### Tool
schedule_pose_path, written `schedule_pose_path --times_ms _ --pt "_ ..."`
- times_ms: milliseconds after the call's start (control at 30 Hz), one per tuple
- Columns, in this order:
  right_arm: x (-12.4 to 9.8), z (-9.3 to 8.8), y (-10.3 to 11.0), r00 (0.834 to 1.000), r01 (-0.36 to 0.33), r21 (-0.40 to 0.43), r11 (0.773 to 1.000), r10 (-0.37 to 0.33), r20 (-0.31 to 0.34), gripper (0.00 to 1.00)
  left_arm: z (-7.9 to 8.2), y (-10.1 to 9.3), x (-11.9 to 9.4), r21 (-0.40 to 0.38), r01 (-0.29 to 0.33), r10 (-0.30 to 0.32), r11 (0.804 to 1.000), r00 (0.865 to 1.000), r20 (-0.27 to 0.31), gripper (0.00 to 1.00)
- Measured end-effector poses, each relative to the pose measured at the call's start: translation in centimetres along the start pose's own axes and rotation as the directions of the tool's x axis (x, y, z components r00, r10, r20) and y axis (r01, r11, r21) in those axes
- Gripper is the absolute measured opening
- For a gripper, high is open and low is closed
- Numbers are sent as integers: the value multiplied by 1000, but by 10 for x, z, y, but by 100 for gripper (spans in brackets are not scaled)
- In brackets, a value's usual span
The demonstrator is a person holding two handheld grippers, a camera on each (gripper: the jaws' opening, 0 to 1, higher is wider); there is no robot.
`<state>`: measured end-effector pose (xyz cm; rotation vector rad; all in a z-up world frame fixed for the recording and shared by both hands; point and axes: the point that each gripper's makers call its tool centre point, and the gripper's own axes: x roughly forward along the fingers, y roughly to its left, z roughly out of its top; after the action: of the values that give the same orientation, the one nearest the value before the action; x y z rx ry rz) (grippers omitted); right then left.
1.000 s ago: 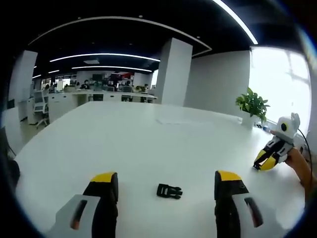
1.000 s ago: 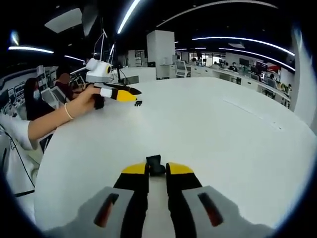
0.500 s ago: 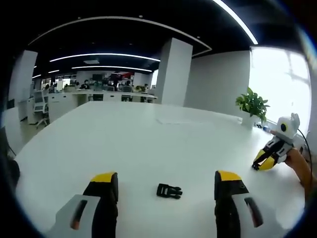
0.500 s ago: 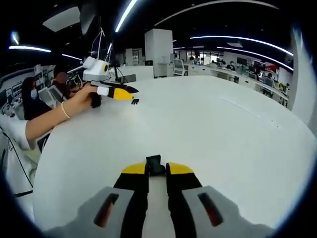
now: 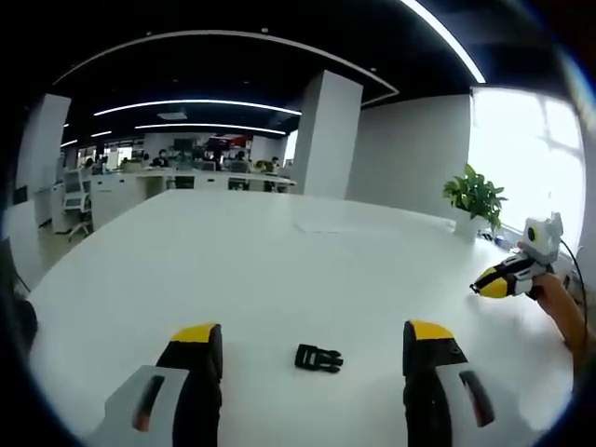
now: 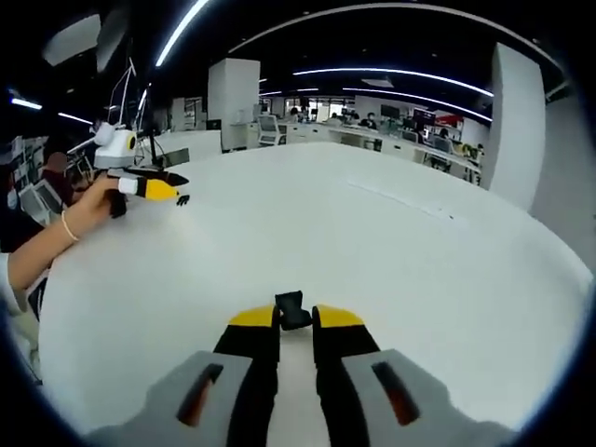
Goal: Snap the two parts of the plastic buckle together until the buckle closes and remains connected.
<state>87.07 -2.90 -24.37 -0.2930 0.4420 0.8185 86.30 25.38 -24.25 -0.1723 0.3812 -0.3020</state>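
left gripper [image 5: 312, 349]: jaws wide apart, holding nothing, touching nothing. Hovers low over the table, one yellow tip either side of the loose part.
loose buckle part [image 5: 318, 358]: black plastic, lies flat on the white table [image 5: 279, 270] between the left jaws and slightly ahead of them, apart from both. Prong detail too small to read.
right gripper [image 6: 296, 319]: jaws closed down on the other buckle part [image 6: 292, 310]; the black piece sticks out forward past the yellow tips. In the left gripper view the same gripper [image 5: 488, 284] shows far right, held up off the table, well apart from the loose part.
handling (judgement): small, light, stiff moulded plastic, likely slick. A nudge would skate the loose part across the smooth tabletop. Not fragile, but the side prongs must flex to latch, so don't clamp across them.
grip point (judgement): take the loose part across its solid body end, mating end left free and facing the other part.
left gripper, seen far: in the right gripper view it [image 6: 158, 189] sits at far left of the table, held by a person's hand [image 6: 93, 200] with a bracelet at the wrist.
task state (judgement): two parts well apart, nothing mated. Next: close left jaws on the loose part, then line the two up and push until it clicks.
risk (judgement): skewed grip gives misaligned prongs and no latch.
background: plant [image 5: 475, 197] by the window, pillar [image 5: 322, 138], desks and people far off.
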Motion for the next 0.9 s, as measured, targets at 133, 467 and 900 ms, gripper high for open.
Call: schedule_pose_path --times_ms 133,467,900 --pt "-1 -1 -3 1000 18 7 1000 -18 -4 13 0 1 1 0 0 0 1000 1000 -3 80" --pt "-6 -4 -16 996 83 39 996 -83 -10 13 -1 0 1 0 2 -2 1000 1000 -7 80" --pt "-22 -17 -45 978 211 154 965 -208 -35 13 -3 0 2 4 -1 1 1000 1000 -17 80"
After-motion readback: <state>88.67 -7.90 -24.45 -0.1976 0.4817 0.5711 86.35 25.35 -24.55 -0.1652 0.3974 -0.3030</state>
